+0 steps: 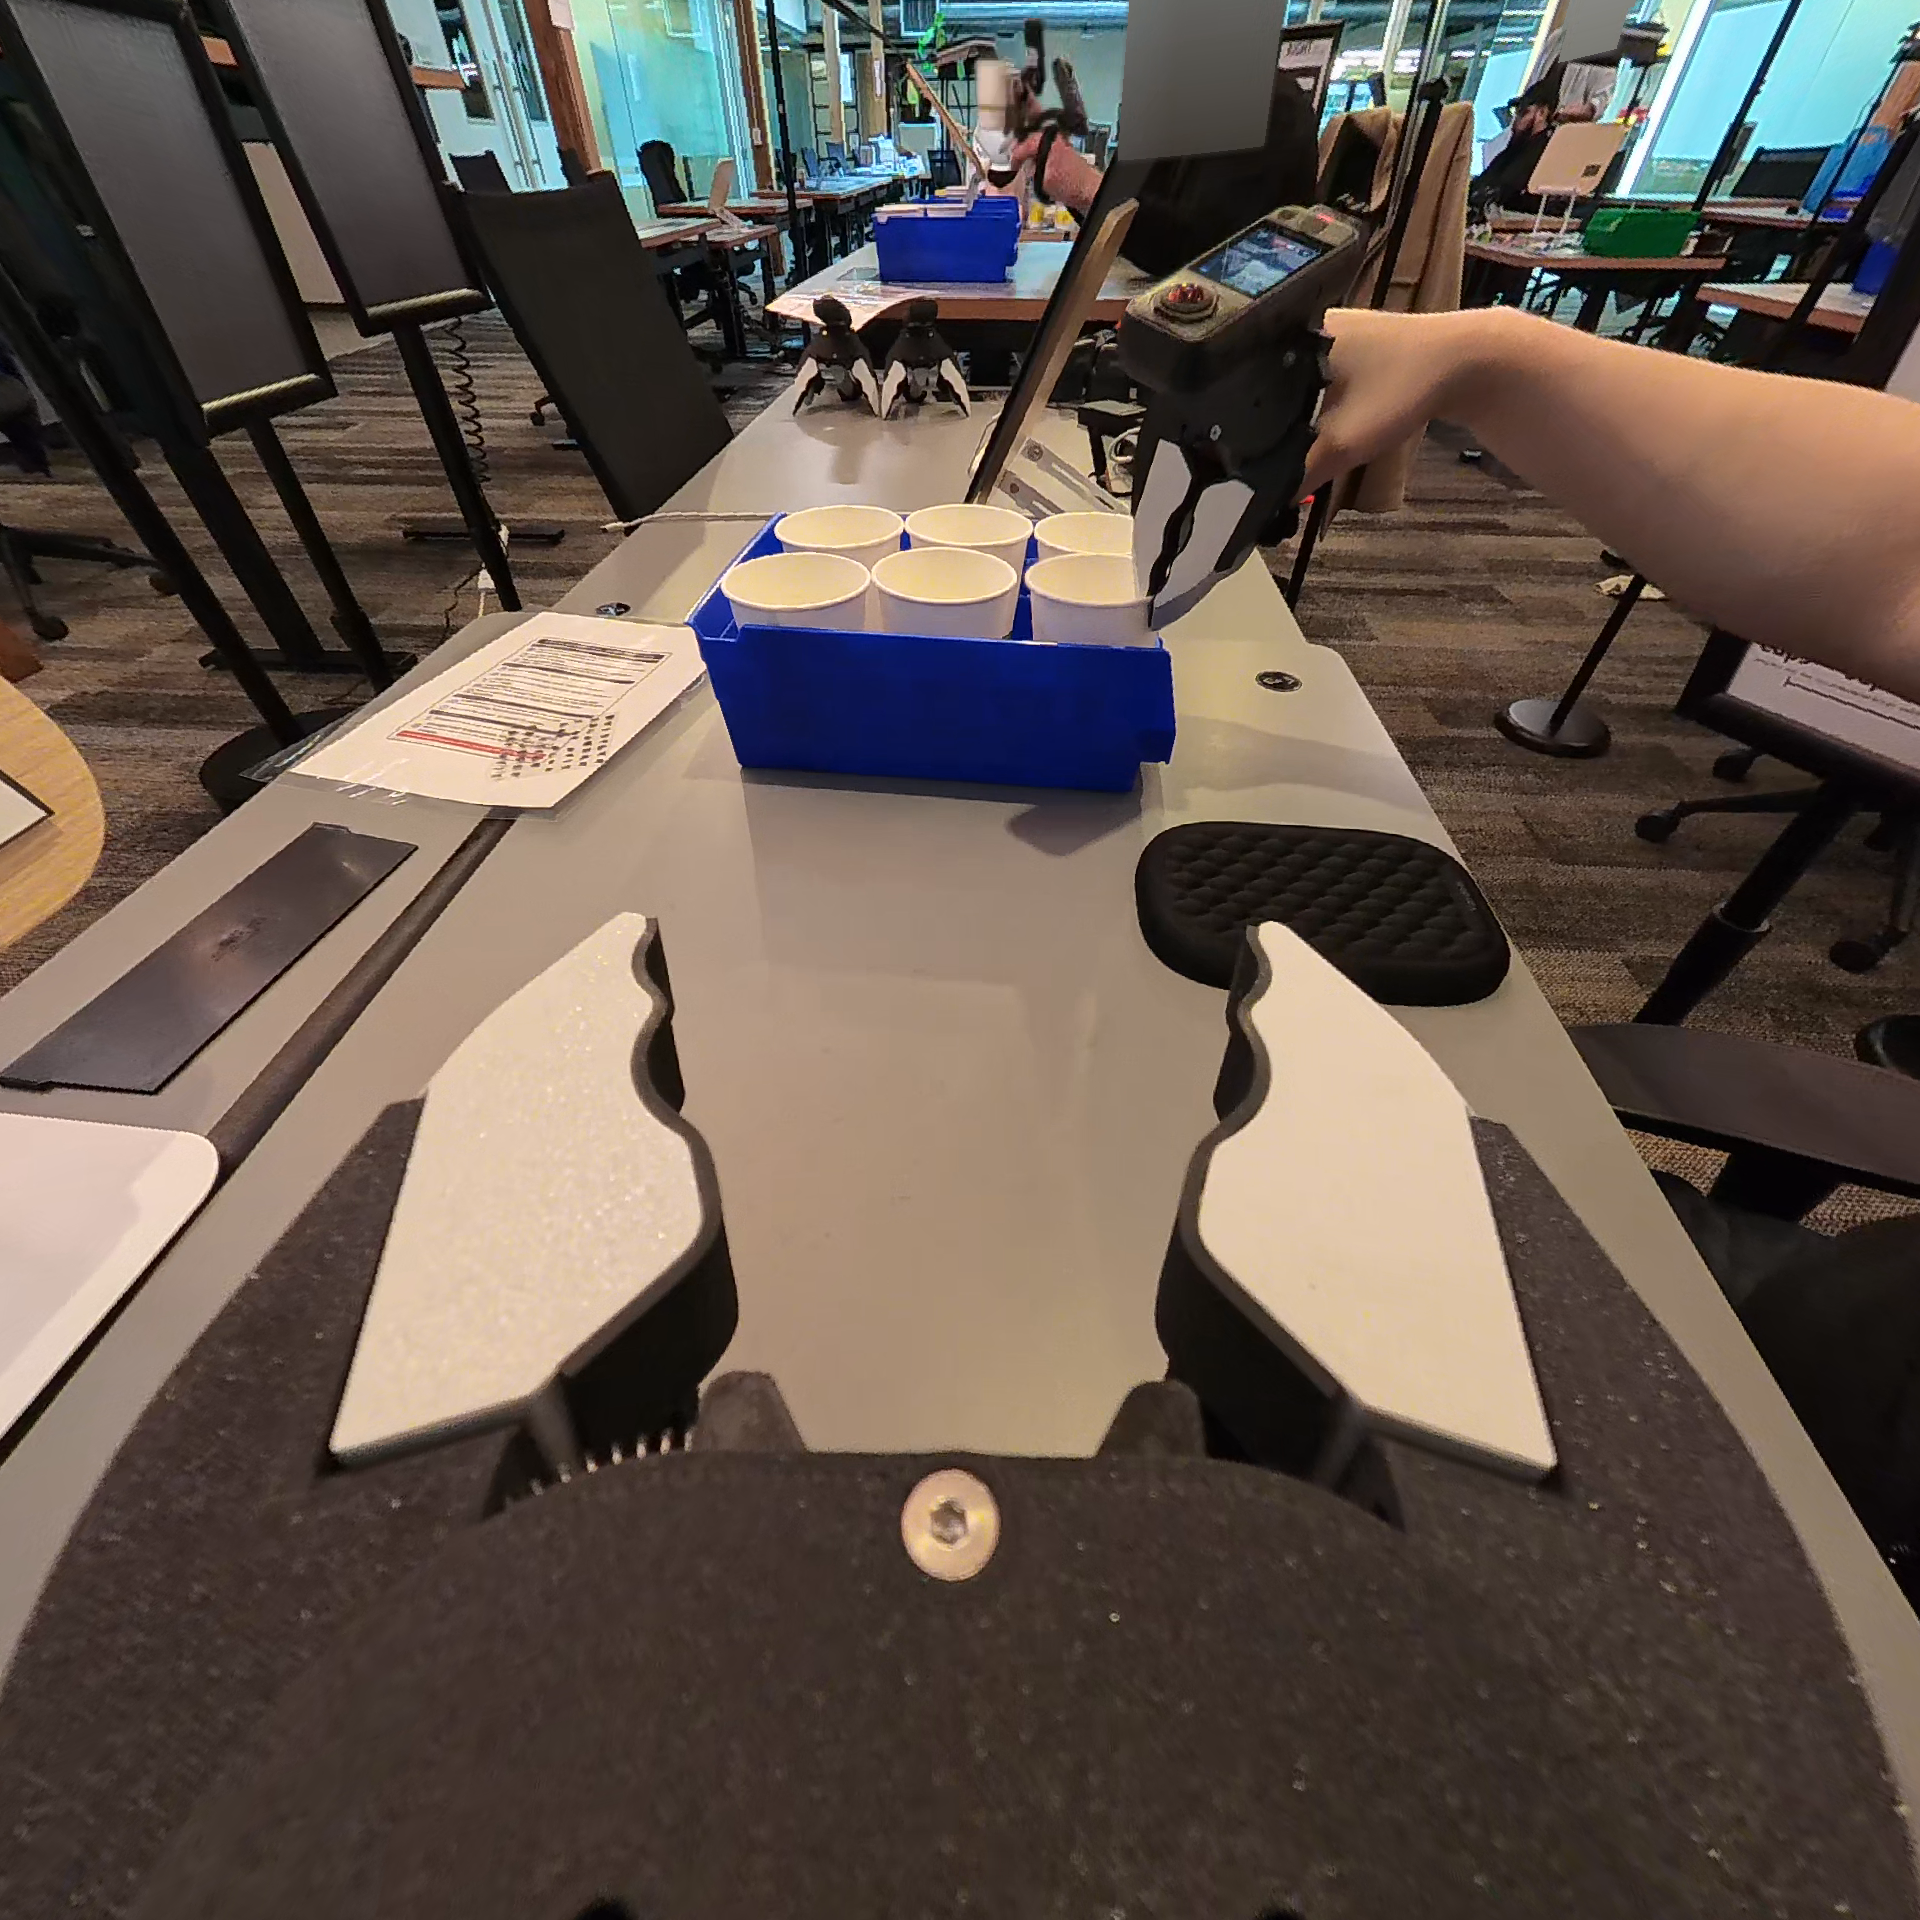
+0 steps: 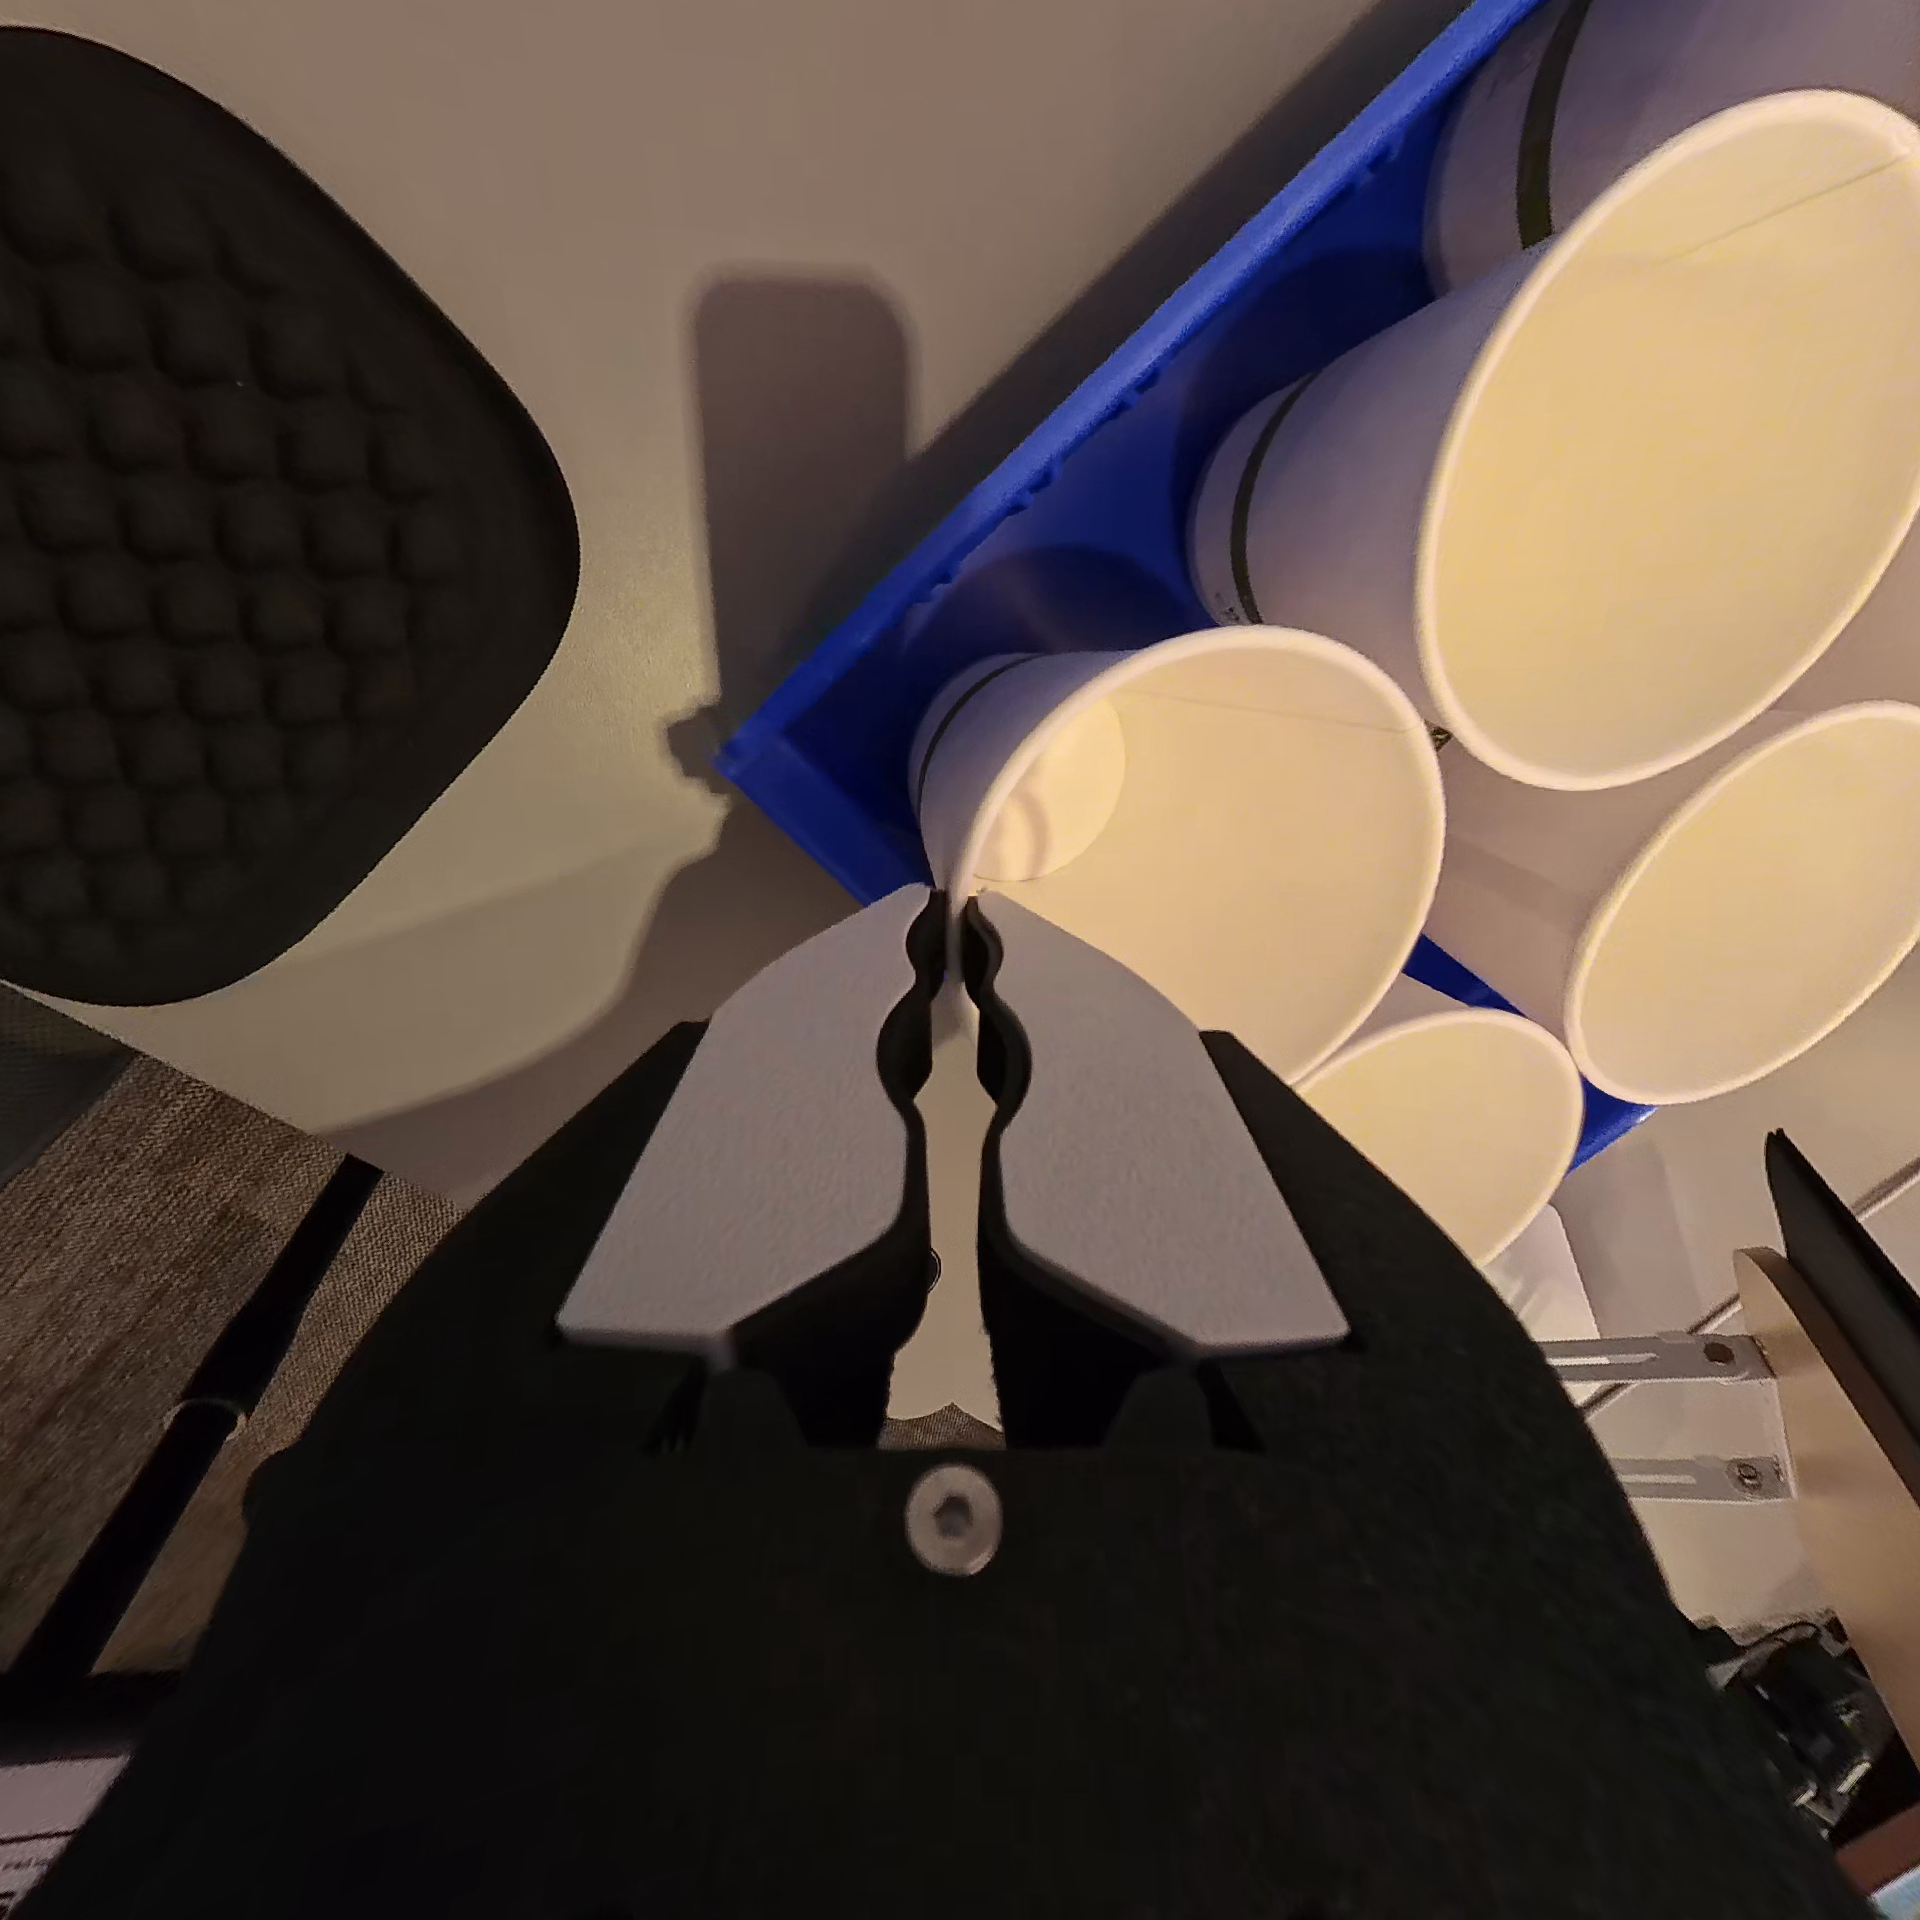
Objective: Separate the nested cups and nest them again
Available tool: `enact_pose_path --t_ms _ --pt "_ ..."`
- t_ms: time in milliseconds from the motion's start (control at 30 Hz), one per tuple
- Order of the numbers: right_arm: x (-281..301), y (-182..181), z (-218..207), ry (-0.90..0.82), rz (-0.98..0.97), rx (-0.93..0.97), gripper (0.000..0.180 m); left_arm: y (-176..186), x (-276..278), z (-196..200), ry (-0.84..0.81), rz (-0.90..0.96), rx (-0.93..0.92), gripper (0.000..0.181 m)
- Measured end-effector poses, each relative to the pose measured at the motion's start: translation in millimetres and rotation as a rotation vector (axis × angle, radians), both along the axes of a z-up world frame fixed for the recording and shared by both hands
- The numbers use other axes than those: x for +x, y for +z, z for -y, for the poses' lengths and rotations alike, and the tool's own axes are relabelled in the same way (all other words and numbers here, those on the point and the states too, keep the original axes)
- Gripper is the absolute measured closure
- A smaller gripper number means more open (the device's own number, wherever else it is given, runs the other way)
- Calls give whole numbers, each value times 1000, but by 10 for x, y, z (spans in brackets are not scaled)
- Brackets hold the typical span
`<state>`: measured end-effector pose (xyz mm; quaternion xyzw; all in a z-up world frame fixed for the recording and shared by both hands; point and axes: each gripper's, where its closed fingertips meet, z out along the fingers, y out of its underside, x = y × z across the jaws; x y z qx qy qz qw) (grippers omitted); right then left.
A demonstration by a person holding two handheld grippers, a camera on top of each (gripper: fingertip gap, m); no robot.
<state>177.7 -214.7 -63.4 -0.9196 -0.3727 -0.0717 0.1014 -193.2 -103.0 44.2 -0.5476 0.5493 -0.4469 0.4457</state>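
cups [image 1: 940, 592] stand in a blue bin [image 1: 935, 707] ahead of the left claw [image 1: 951, 997], which hovers over the grey table [image 1: 894, 1039], spread wide and empty. right claw [image 2: 954, 906] is clenched on the rim of the corner cup [image 2: 1195, 821].

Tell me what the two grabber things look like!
Each gripper has two white, wing-shaped fingers with wavy black inner edges, set in a rough black body with one silver screw. The left gripper shows this close up. The right gripper looks the same; from farther off its black housing carries a small screen and a round red-centred lens. The arm behind it is bare, no sleeve.
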Motion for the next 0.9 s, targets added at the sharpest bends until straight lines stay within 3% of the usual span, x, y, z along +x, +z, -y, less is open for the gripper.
enact_pose_path --t_ms 200,333,400,500,567,633,733,900 --pt "6 -40 -28 -10 0 2 177 9 -8 7 0 2 -2 79" --pt "-52 28 11 -32 -68 22 157 31 -24 5 4 11 -4 79" --pt "-101 291 16 -28 -140 135 157 36 -25 13 3 13 -4 79" --pt "0 1057 -66 -33 -269 475 155 24 -3 25 0 9 -2 79" --pt "313 1585 -142 -142 -381 731 157 16 29 50 -10 11 -12 80" --pt "796 1748 -200 -291 -419 847 159 6 63 77 -16 11 -18 80" --pt "1450 1274 -223 -551 -389 623 162 -33 99 121 -20 -9 -5 80" --pt "1808 505 -260 -661 -411 354 161 -11 110 177 -21 -12 -6 80"
